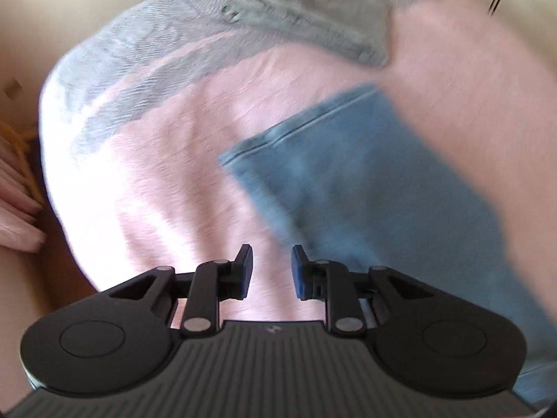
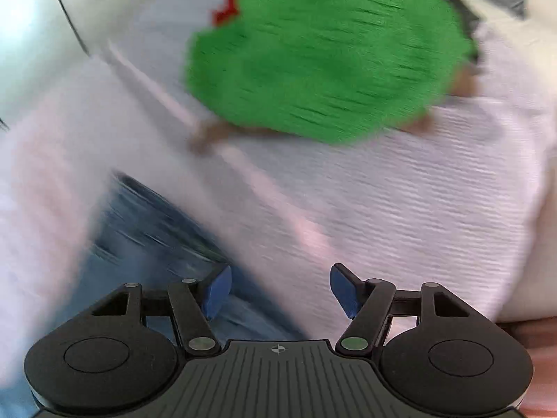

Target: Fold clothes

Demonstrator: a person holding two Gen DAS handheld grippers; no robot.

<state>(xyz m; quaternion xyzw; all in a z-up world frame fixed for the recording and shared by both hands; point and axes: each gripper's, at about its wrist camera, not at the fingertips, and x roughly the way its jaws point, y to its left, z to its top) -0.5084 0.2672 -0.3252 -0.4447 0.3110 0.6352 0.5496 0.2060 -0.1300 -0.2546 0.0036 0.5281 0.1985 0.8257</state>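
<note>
A folded blue denim garment (image 1: 358, 181) lies on the pale pink bedspread (image 1: 167, 160), up and right of my left gripper (image 1: 271, 270). That gripper hovers over the bedspread, its blue pads a small gap apart with nothing between them. In the right wrist view the same blue denim (image 2: 146, 237) lies at lower left, partly under my right gripper (image 2: 280, 289), which stands wide open and empty. A bright green garment (image 2: 320, 55) lies crumpled further up the bed. Both views are blurred.
A grey-green folded garment (image 1: 313, 21) rests at the far end of the bed. Something red (image 2: 226, 10) peeks out behind the green cloth. Pink bedding (image 1: 17, 209) and a beige floor (image 1: 21, 35) show at the left. A pale wall or furniture (image 2: 41, 35) borders the bed.
</note>
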